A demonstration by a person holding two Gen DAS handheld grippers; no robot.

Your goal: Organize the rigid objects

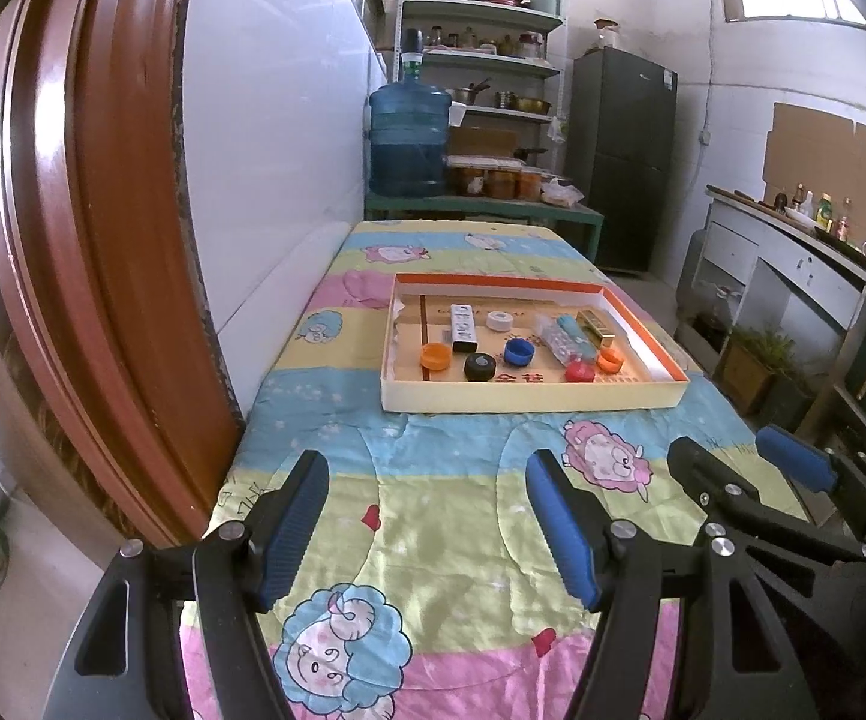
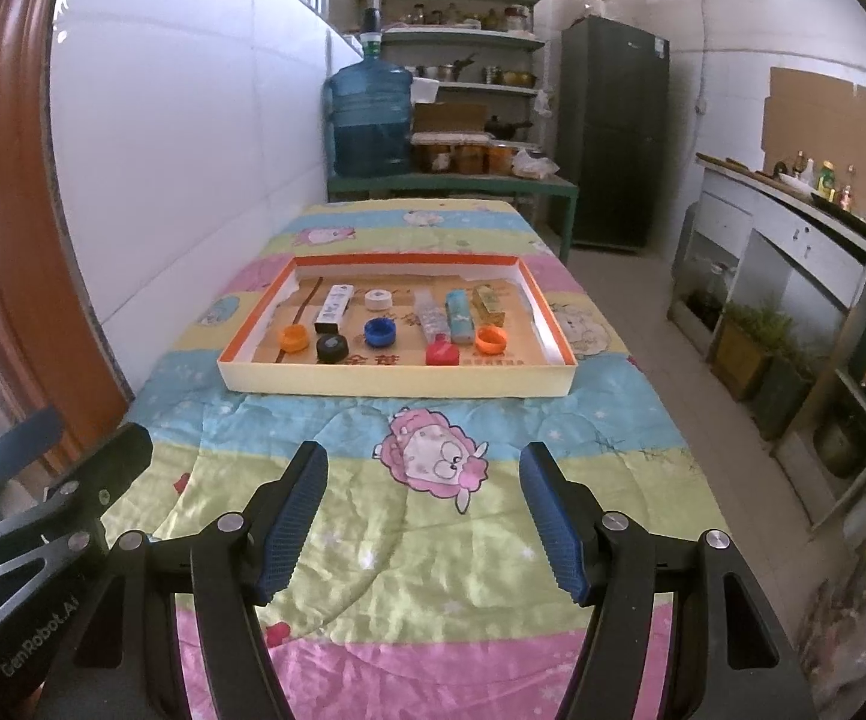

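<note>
A shallow cardboard tray [image 2: 397, 383] [image 1: 529, 399] with an orange rim lies mid-table. Inside lie bottle caps: an orange cap [image 2: 294, 338], a black cap [image 2: 333, 347], a blue cap [image 2: 380, 333], a red cap [image 2: 442, 353], a second orange cap [image 2: 490, 340] and a white cap [image 2: 378, 299]. A black-and-white box [image 2: 333, 306], a clear packet [image 2: 431, 318], a light-blue box [image 2: 459, 317] and a gold box [image 2: 489, 304] lie there too. My left gripper [image 1: 427, 510] and right gripper [image 2: 424, 504] hover open and empty over the near cloth, well short of the tray.
A cartoon-sheep quilt [image 2: 433, 540] covers the table. A red-brown door frame [image 1: 103, 240] and white tiled wall [image 1: 265, 150] run along the left. Behind the table stand a water jug [image 2: 370, 120], shelves [image 2: 463, 36] and a dark fridge [image 2: 613, 132]. A counter [image 2: 793, 228] lines the right.
</note>
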